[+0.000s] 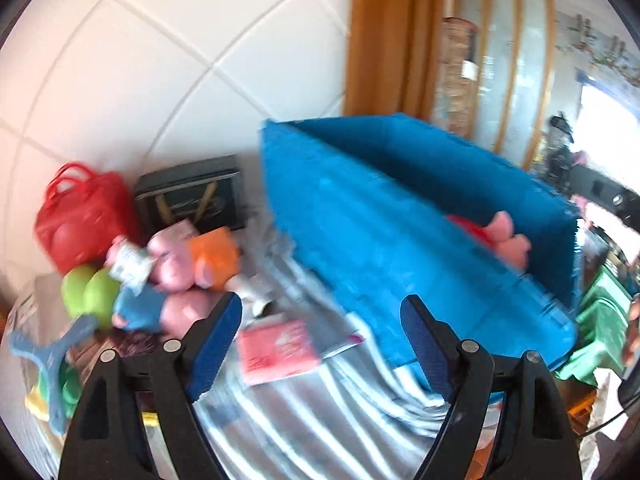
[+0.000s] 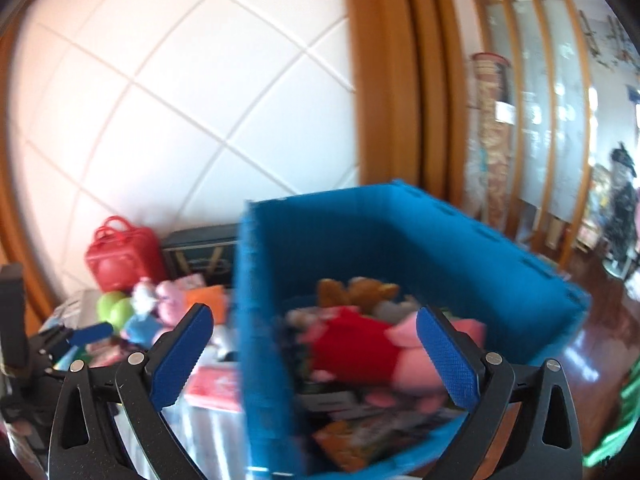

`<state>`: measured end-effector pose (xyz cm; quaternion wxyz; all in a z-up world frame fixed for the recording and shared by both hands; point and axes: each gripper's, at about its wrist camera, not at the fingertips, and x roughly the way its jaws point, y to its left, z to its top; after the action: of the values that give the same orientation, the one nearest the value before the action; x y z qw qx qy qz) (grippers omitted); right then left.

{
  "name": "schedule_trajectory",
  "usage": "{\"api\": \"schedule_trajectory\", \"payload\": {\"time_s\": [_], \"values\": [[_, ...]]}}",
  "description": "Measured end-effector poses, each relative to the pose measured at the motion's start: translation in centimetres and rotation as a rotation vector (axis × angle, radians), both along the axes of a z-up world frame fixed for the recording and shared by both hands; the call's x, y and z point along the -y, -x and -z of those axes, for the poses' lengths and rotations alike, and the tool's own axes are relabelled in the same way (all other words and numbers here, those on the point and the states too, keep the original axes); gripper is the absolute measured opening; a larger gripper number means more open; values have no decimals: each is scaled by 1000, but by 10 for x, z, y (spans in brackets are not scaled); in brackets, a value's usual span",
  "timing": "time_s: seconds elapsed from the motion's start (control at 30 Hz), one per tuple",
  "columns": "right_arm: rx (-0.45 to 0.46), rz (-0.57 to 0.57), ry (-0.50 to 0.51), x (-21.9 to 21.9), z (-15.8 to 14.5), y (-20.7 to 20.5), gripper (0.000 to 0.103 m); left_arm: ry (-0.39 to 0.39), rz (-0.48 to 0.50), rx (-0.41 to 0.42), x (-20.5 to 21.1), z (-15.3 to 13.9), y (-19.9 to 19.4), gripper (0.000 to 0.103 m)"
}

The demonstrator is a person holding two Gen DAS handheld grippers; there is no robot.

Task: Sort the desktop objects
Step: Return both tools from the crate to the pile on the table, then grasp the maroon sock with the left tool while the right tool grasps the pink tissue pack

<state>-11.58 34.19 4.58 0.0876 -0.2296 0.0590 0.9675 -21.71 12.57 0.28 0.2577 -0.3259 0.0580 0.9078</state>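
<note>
A blue felt bin [image 1: 400, 220] stands on the striped tablecloth [image 1: 300, 420]. Inside it lie a pink plush in a red dress [image 2: 360, 344], a brown plush [image 2: 360, 290] and flat printed items. My right gripper [image 2: 315, 314] is open above the bin's [image 2: 400, 240] near left wall, holding nothing. Left of the bin, my left gripper [image 1: 320, 308] is open and empty over a pink packet [image 1: 280, 350]. A pile further left holds pink plush pigs [image 1: 176, 260], a blue plush [image 1: 140, 308], green balls [image 1: 90, 292] and a red toy handbag [image 1: 84, 216]. Both views are motion-blurred.
A black tin box [image 1: 192, 200] leans by the tiled wall behind the pile. A light-blue three-armed toy [image 1: 52, 352] lies at the table's left. Green cloth [image 1: 600, 320] hangs right of the bin. A wooden door frame [image 2: 384, 80] and glass cabinet stand behind.
</note>
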Motion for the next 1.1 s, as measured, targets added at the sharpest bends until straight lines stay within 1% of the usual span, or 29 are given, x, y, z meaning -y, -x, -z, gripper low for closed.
{"api": "schedule_trajectory", "payload": {"time_s": [0.13,0.33,0.5,0.57,0.63,0.77,0.87,1.0,1.1], "values": [[11,-104,36,38,15,19,103,16,-134,35,56,30,14,82],[60,-212,36,87,43,50,103,64,-364,116,142,78,37,82],[126,-261,23,118,77,81,103,101,-480,160,203,116,49,82],[168,-280,27,128,98,96,103,115,-520,189,221,130,53,82],[224,-286,34,137,122,111,103,110,-548,222,237,144,59,82],[340,-304,39,147,167,137,103,108,-574,276,248,166,74,82],[422,-299,34,151,199,156,103,98,-566,288,245,174,88,82],[501,-281,30,150,233,174,103,125,-532,296,228,185,111,82],[552,-267,49,145,255,188,103,146,-500,316,211,199,133,82]]}}
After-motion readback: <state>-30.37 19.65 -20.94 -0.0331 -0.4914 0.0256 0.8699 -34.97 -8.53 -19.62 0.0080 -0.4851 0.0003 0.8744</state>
